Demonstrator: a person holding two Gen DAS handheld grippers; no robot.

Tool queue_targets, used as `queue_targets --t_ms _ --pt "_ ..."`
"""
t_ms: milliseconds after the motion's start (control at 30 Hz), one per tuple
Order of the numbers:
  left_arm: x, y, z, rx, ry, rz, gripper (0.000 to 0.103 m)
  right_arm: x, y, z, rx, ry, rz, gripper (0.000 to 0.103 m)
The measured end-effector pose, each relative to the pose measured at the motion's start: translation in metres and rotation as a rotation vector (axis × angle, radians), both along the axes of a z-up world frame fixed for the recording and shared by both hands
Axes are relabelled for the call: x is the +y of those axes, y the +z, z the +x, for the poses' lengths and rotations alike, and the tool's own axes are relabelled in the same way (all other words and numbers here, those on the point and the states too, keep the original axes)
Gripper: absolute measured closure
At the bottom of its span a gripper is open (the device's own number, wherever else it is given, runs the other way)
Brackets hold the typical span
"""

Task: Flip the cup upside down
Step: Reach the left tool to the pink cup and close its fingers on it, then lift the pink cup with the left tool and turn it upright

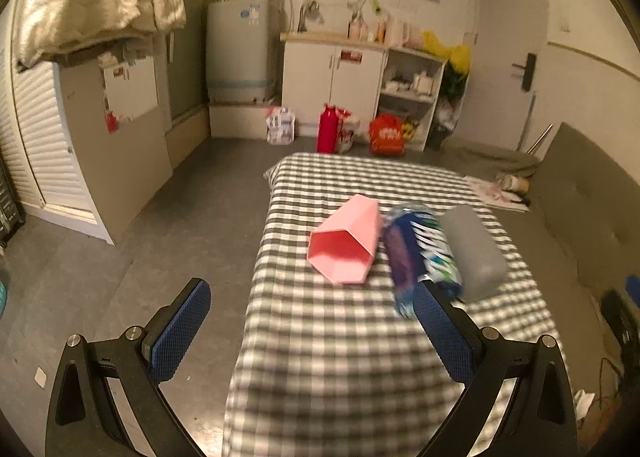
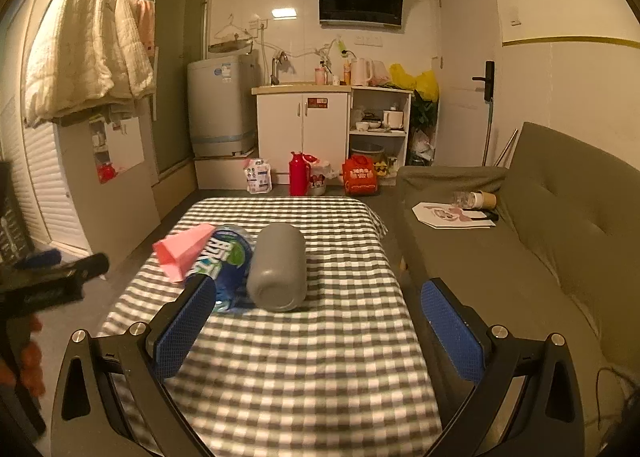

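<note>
A pink faceted cup [image 1: 346, 243] lies on its side on the checked tablecloth [image 1: 340, 357], its open mouth facing me; it also shows in the right wrist view [image 2: 182, 251]. My left gripper [image 1: 312, 299] is open and empty, in front of the cup and apart from it. My right gripper [image 2: 318, 297] is open and empty, in front of a grey cup [image 2: 278, 267] that lies on its side with its base toward me. The left gripper's body [image 2: 52, 281] shows at the left edge of the right wrist view.
A blue-labelled plastic bottle [image 1: 416, 253] lies on its side between the pink cup and the grey cup [image 1: 472, 251]. A grey sofa [image 2: 532, 241] stands right of the table. The table's left edge drops to the floor. Cabinets and a red flask [image 2: 298, 173] stand beyond.
</note>
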State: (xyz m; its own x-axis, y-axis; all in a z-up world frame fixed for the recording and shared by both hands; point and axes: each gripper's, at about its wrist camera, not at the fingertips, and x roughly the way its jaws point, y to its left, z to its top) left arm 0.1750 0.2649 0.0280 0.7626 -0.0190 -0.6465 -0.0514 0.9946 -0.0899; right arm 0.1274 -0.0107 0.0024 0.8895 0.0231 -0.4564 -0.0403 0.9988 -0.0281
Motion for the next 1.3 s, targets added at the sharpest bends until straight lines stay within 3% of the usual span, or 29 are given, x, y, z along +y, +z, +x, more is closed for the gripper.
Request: queue_targets --t_ms 200,700,800,833,1067,1167,1300 --pt "0.004 -0.033 0.059 0.083 -0.034 -0.068 0.0 -0.005 -0.024 0.034 0.043 -0.009 0.033 0.0" --pt "-0.003 -0.065 0.107 0.18 -0.167 -0.174 0.002 0.0 -0.043 0.095 0.089 -0.029 0.02 0.0" --pt "-0.002 -0.066 0.115 0.198 -0.202 -0.199 0.03 0.002 -0.047 0.097 0.101 -0.026 0.011 0.0" --pt "-0.002 -0.067 0.117 0.213 -0.207 -0.2 0.031 0.002 -0.048 0.097 0.105 -0.028 0.013 0.0" --pt "0.006 -0.062 0.099 0.223 -0.194 -0.168 0.031 -0.001 -0.04 0.084 0.103 -0.032 0.033 0.0" --pt "0.016 -0.061 0.076 0.249 -0.16 -0.166 0.031 -0.001 -0.03 0.07 0.099 -0.021 0.039 0.0" --pt "0.018 -0.059 0.029 0.283 -0.143 -0.107 0.032 0.003 -0.017 0.043 0.099 0.003 0.043 0.0"
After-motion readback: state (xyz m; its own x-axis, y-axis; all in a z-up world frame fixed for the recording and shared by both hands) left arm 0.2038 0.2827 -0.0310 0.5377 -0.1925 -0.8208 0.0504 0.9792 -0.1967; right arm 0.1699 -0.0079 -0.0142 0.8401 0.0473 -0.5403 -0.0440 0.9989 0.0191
